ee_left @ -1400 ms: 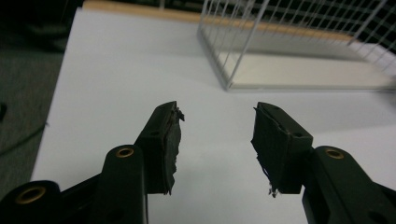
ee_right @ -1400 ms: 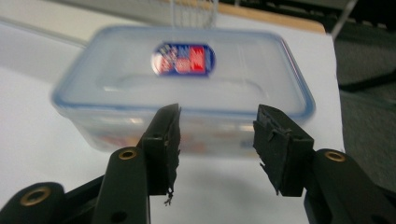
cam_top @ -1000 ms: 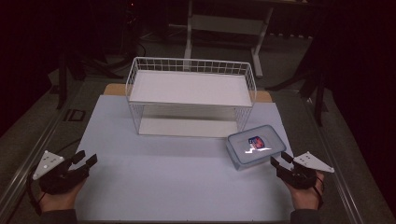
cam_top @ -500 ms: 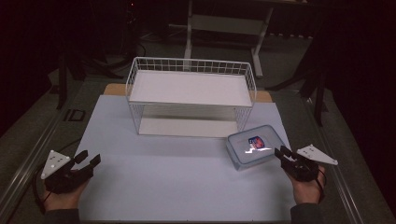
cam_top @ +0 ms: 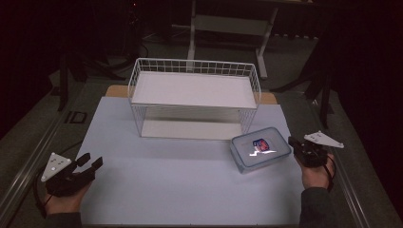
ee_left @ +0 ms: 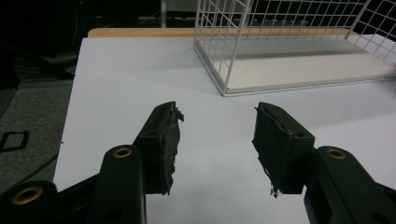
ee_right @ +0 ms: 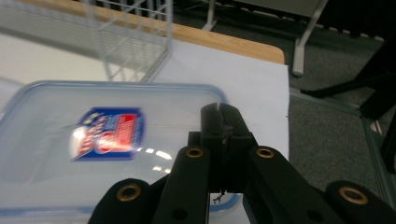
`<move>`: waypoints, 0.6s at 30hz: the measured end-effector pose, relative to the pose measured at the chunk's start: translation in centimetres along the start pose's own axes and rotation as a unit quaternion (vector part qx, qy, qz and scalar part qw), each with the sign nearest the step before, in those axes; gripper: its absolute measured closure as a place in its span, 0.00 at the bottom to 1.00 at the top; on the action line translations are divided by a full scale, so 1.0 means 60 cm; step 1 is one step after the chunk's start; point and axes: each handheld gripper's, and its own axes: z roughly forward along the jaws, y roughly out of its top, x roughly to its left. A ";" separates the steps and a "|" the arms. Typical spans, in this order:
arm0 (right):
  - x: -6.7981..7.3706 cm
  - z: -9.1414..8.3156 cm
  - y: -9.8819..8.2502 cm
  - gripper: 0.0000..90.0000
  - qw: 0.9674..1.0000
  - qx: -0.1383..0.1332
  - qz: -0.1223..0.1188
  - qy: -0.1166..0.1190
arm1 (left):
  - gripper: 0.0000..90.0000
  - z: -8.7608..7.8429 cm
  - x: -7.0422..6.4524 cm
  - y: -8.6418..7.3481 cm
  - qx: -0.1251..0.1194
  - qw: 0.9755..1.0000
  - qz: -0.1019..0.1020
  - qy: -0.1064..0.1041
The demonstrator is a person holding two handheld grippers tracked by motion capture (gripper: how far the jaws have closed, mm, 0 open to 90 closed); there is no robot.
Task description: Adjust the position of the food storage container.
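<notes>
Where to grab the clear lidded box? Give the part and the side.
Probably the right short edge of the lidded box, at its lid rim, coming in low from the right. It lies flat and looks too wide to span, and the wire rack stands close behind it.

Ahead of you the white wire rack (cam_top: 195,97) stands on the pale mat (cam_top: 157,171), a strip of wooden table edge (cam_top: 116,90) showing just behind the rack's left corner, and a grey metal stand (cam_top: 228,26) well behind the rack on the floor.
</notes>
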 end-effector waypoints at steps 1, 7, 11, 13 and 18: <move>-0.005 0.004 0.001 1.00 1.000 0.002 0.005 -0.003 | 0.55 0.000 -0.001 0.000 -0.001 1.000 0.001 0.001; -0.027 0.035 0.001 1.00 0.999 0.027 0.017 -0.016 | 0.54 0.003 -0.005 0.001 0.001 1.000 0.014 0.003; -0.037 0.056 -0.004 1.00 0.998 0.049 0.026 -0.019 | 0.54 0.004 -0.007 0.001 0.002 1.000 0.016 0.000; -0.040 0.064 -0.005 1.00 0.998 0.056 0.033 -0.018 | 0.54 0.004 -0.007 0.001 0.003 1.000 0.016 0.000; -0.039 0.082 -0.008 1.00 0.996 0.083 0.029 -0.021 | 0.54 0.003 -0.006 0.001 0.001 1.000 0.015 0.001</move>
